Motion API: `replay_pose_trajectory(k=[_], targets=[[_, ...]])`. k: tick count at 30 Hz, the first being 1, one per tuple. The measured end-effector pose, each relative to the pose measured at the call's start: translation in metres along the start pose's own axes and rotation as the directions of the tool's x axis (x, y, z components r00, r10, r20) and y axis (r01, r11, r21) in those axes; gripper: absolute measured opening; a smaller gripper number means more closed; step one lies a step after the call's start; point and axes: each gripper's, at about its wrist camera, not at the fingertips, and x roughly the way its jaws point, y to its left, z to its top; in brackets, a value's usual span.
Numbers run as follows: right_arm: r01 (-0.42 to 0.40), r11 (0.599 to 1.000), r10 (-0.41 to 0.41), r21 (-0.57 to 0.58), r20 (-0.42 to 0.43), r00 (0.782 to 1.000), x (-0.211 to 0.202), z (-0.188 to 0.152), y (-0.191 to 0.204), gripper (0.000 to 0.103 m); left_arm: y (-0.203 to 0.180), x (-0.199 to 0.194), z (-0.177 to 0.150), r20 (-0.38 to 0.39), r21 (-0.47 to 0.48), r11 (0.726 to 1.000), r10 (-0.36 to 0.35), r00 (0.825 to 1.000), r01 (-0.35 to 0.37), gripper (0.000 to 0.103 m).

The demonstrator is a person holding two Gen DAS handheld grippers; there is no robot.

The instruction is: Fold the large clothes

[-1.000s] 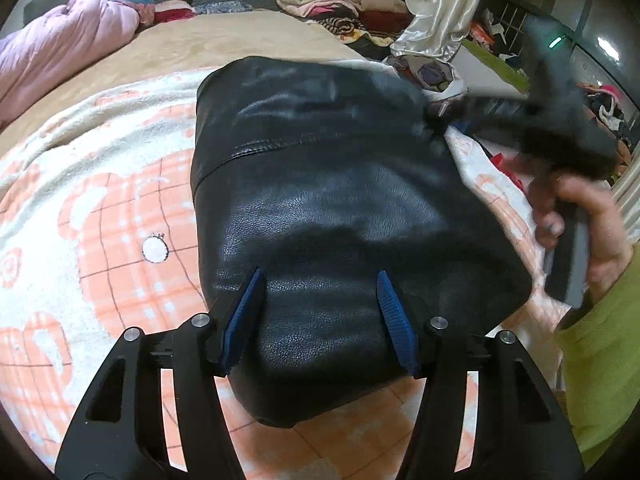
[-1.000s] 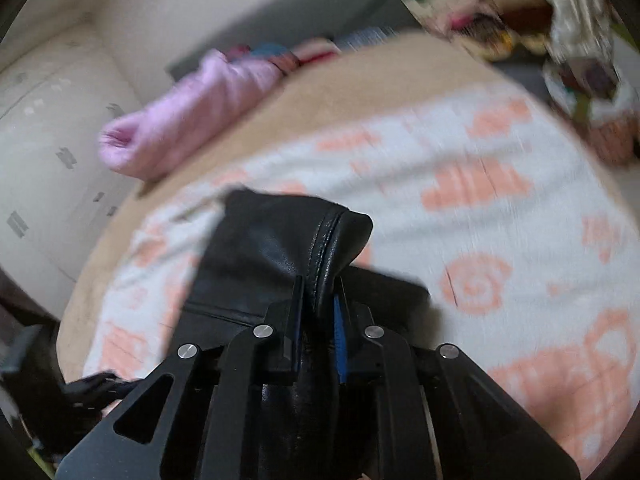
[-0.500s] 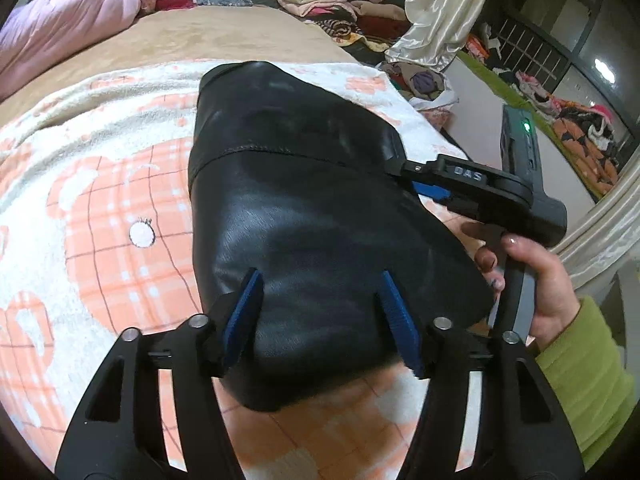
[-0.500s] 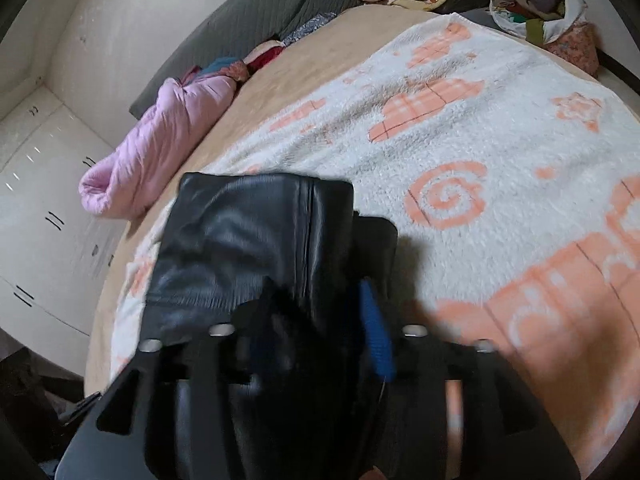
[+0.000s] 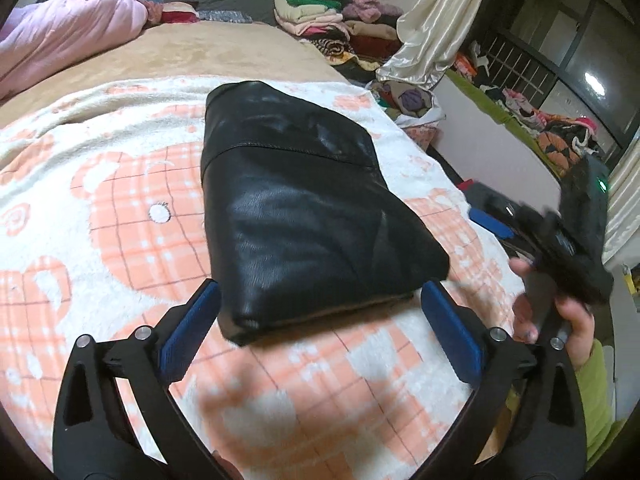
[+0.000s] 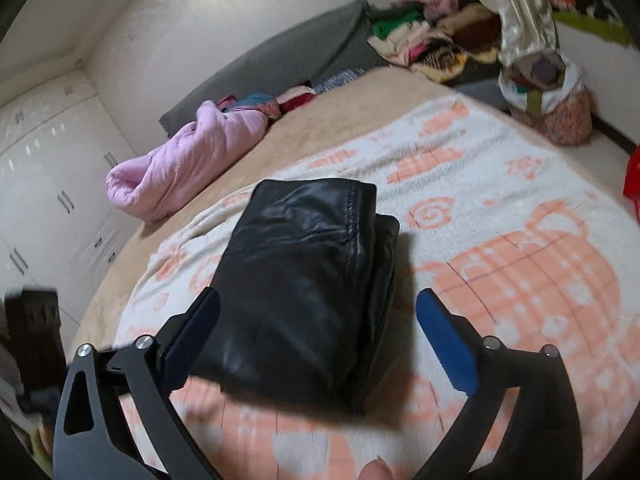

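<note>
folded jacket [image 5: 304,216] lying flat mid-blanket [image 5: 100,208], a compact black rectangle with its seam across the top; looks like the last fold set down and let go

left gripper [image 5: 320,320] spread wide, jaws just opened, near edge of the jacket between the pads but untouched; right gripper [image 6: 320,324] likewise spread, jaws just opened, nothing pinched, and seen blurred at the right of the left view, clenched in a hand [image 5: 568,320]

next, probably: clear both grippers, then shift the bundle aside or fetch another garment from the pile [image 5: 332,16] beyond the bed

underside layers, sleeves and collar tucked out of sight; neatness of the far edge hard to judge; lower rim smeared by motion
</note>
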Motion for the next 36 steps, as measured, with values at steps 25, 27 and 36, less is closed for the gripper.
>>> replay_pose_trajectory(k=[25, 27, 36], targets=[[0.182, 0.952, -0.184, -0.248, 0.012, 0.983, -0.049, -0.112, 0.055, 0.099, 0.009, -0.042, -0.073, 0.06, -0.022, 0.994, 0.108, 0.992, -0.106, 0.094], [0.182, 0.95, -0.185, -0.253, 0.013, 0.983, -0.05, -0.113, 0.056, 0.099, 0.01, -0.043, -0.073, 0.057, -0.025, 0.994, 0.104, 0.993, -0.103, 0.094], [0.181, 0.95, -0.185, -0.254, 0.009, 0.983, -0.055, -0.115, 0.058, 0.099, 0.013, -0.043, -0.073, 0.059, -0.036, 0.994, 0.108, 0.992, -0.106, 0.094]])
